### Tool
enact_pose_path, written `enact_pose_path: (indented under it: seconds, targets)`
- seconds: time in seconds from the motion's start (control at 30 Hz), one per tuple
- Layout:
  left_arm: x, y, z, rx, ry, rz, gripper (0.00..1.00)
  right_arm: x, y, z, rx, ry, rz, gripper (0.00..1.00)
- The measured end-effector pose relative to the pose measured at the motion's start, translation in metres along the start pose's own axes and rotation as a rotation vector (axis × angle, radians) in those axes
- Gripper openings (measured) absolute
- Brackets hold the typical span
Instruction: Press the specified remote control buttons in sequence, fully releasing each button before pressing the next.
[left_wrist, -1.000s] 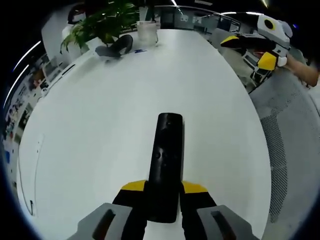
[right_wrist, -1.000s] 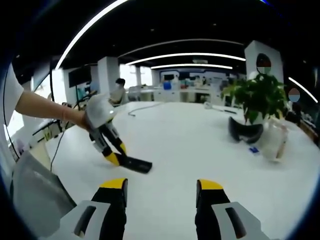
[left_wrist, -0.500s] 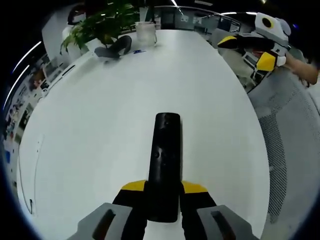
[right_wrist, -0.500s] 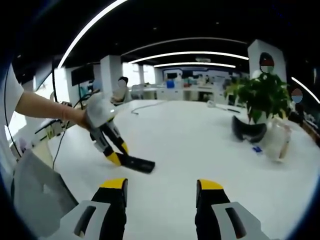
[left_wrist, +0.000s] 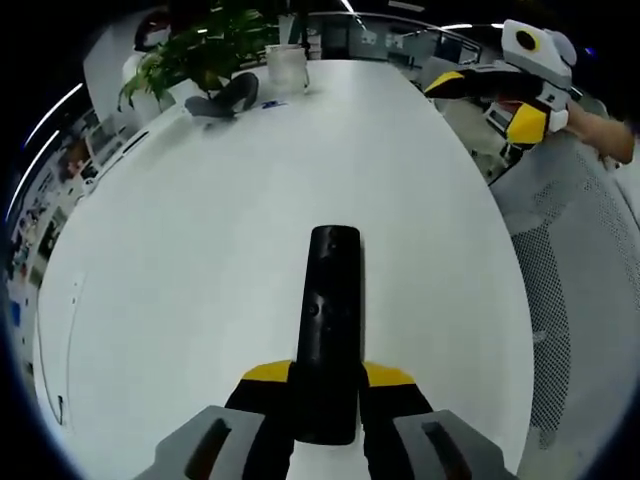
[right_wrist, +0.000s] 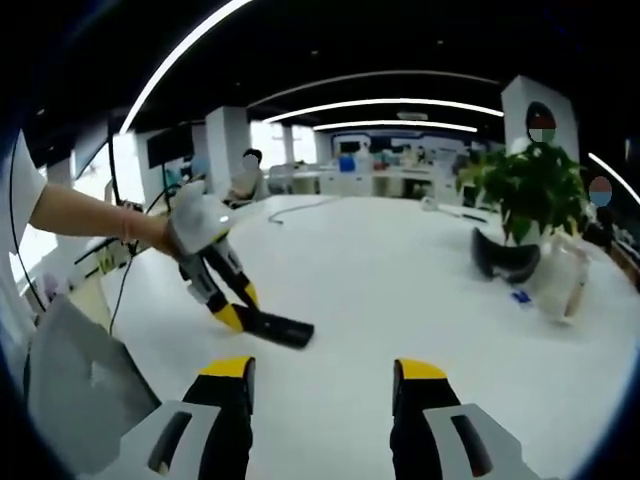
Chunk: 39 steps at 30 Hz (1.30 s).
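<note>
Open-plan office, long white oval tabletop (left_wrist: 200, 260) under strip lighting.

Item: slim black plastic remote control (left_wrist: 329, 320), bar-shaped, small buttons faintly visible on its top face. Location: gripped at its near end by the left hand-held gripper (left_wrist: 328, 385), yellow-tipped jaws closed against both long sides; far end reaches out over the tabletop. Seen also from the right gripper view (right_wrist: 275, 327).

Handling, judged: light, rigid, smooth casing likely to slip or pivot under a press; side hold at the rear leaves buttons exposed.

Right hand-held gripper (right_wrist: 322, 395): jaws spread wide, nothing between them, well apart from the remote.

Surroundings: leafy green potted plant (right_wrist: 530, 190), dark curved headset (right_wrist: 505, 258), clear plastic container (right_wrist: 555, 280), grey mesh chair (left_wrist: 580, 260).
</note>
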<state>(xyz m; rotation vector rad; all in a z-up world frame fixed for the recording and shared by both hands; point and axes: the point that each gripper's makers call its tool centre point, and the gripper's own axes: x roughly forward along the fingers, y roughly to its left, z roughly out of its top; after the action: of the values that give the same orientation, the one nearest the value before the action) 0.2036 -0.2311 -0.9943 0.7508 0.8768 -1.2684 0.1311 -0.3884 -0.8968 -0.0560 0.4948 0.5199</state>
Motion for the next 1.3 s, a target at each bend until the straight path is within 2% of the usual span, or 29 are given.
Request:
enact_pose_path:
  seconds: [0.4, 0.7, 0.93, 1.13, 1.3]
  targets:
    - [0.000, -0.008, 0.000, -0.001, -0.004, 0.006, 0.24, 0.002, 0.004, -0.003, -0.002, 0.018, 0.021, 0.52]
    - [0.000, -0.014, 0.000, 0.006, -0.012, 0.004, 0.24, 0.008, 0.018, -0.012, -0.044, 0.068, 0.088, 0.51]
    - [0.001, -0.015, 0.000, 0.026, -0.013, -0.007, 0.24, 0.004, 0.008, -0.008, -0.015, 0.038, 0.053, 0.50]
    - [0.002, -0.020, 0.001, 0.059, 0.011, -0.021, 0.24, 0.002, 0.002, -0.004, -0.015, 0.023, 0.021, 0.50]
    - [0.001, -0.023, 0.000, 0.057, 0.001, -0.021, 0.24, 0.002, 0.003, -0.003, -0.032, 0.022, 0.010, 0.50]
